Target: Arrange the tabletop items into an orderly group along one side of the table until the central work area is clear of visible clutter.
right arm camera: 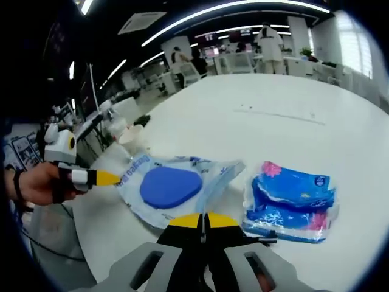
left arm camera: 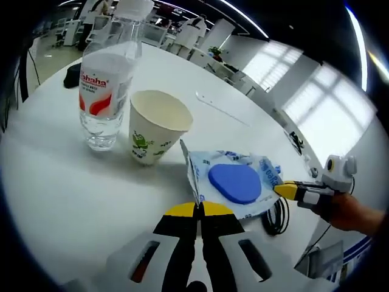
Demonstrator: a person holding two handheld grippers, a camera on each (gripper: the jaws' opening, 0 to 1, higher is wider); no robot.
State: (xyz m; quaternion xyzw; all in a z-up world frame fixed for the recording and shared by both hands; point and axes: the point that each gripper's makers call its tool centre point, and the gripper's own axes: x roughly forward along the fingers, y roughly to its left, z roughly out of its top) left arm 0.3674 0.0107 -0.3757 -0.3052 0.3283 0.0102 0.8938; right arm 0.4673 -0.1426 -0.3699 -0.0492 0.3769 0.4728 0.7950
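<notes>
A wet-wipes pack [left arm camera: 237,182] with a round blue lid lies on the white table [left arm camera: 61,182], its near-left corner lifted. My left gripper [left arm camera: 198,208] is shut on that pack's near edge. My right gripper [left arm camera: 284,190], held by a hand, comes in from the right with its yellow tips closed on the pack's far edge. In the right gripper view the same pack [right arm camera: 170,185] stretches between my right gripper [right arm camera: 203,218], shut on its near edge, and my left gripper [right arm camera: 112,178]. A blue tissue pack [right arm camera: 292,201] lies just right of it.
A clear water bottle [left arm camera: 104,91] with a red and white label stands beside a paper cup [left arm camera: 155,125], left of the wipes. A black cable [left arm camera: 276,216] coils by the table edge. A dark object [left arm camera: 73,74] lies far back. Office desks and people fill the background.
</notes>
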